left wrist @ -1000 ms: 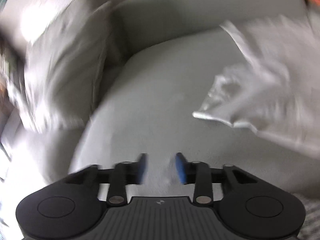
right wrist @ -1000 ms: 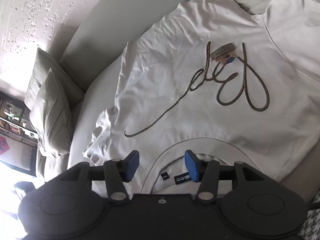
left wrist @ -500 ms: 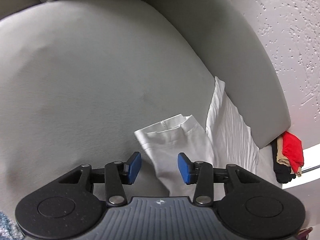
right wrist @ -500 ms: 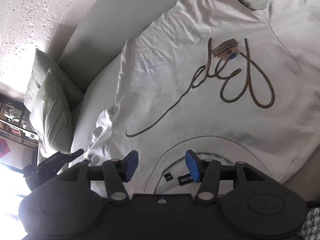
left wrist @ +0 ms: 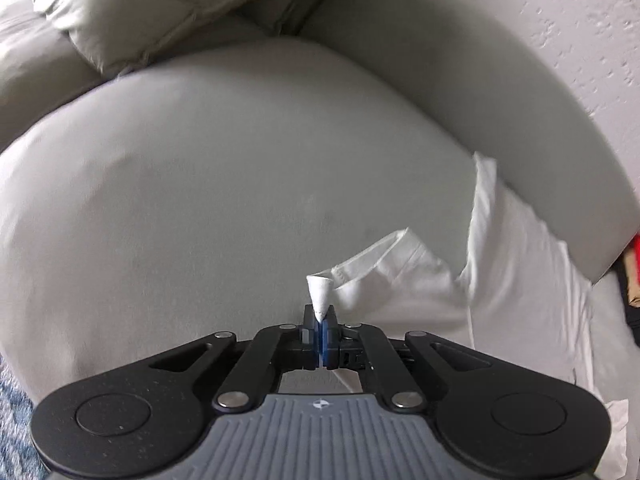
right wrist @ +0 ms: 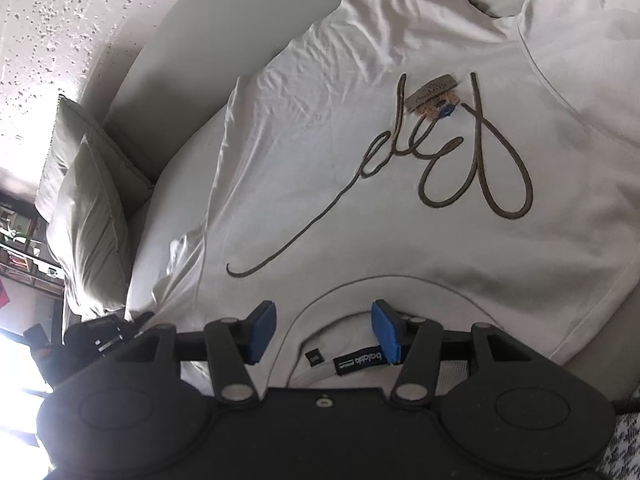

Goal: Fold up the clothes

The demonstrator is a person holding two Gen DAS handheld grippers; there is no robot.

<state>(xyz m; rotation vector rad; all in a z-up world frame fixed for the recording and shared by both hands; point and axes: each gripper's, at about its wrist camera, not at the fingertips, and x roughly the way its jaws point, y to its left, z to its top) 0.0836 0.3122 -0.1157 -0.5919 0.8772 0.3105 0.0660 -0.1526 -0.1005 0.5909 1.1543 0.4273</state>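
Note:
A white T-shirt [right wrist: 360, 152] with a brown looping script design lies spread flat on a grey sofa seat. Its neckline and label sit just in front of my right gripper [right wrist: 324, 330], which is open and empty above the collar. In the left wrist view my left gripper [left wrist: 321, 330] is shut on the corner of the shirt's sleeve cuff [left wrist: 320, 294], which pokes up between the blue pads. The rest of the sleeve [left wrist: 400, 272] trails to the right. The left gripper also shows at the lower left of the right wrist view [right wrist: 112, 332].
The grey sofa cushion [left wrist: 220, 208] stretches ahead of the left gripper, with pillows [left wrist: 160, 8] at the back. Pillows [right wrist: 88, 216] lean at the sofa's left end. A textured white wall [right wrist: 80, 12] stands behind. Red and dark items [left wrist: 632, 276] lie at the right edge.
My left gripper swung from the sofa to the sleeve cuff, then shut on its corner. My right gripper stayed open over the collar, hardly moving.

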